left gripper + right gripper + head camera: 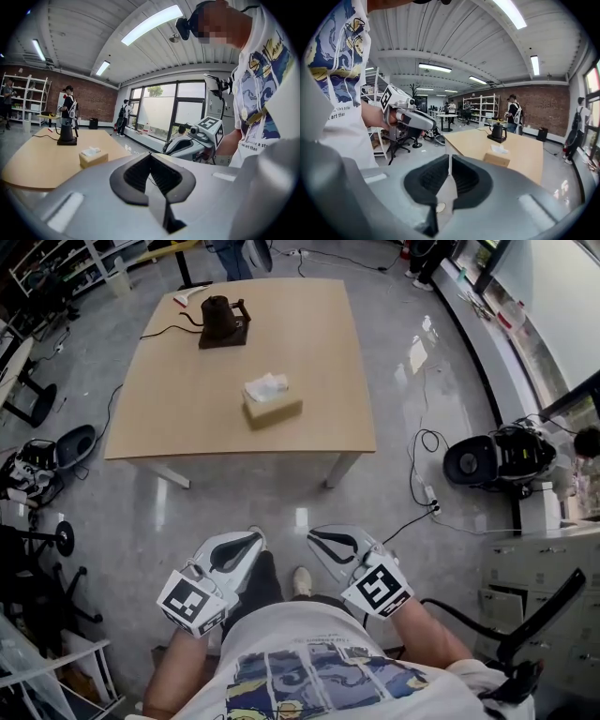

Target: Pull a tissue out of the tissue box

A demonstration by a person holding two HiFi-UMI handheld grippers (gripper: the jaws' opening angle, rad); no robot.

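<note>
A tan tissue box (272,407) with a white tissue (266,384) sticking out of its top stands near the front middle of the wooden table (178,409). Both grippers hang low in front of the person's body, well short of the table. My left gripper (255,538) is shut with nothing between its pads, and so is my right gripper (314,537). In the left gripper view the box (93,157) lies ahead to the left, past the shut left gripper (150,155). From the right gripper (449,158) the box (496,159) shows ahead to the right.
A black kettle on its base (223,322) stands at the table's far side, with a cable running off the left edge. Cables and a round black device (480,461) lie on the floor to the right. Chairs and gear (42,465) crowd the left. People stand beyond the table.
</note>
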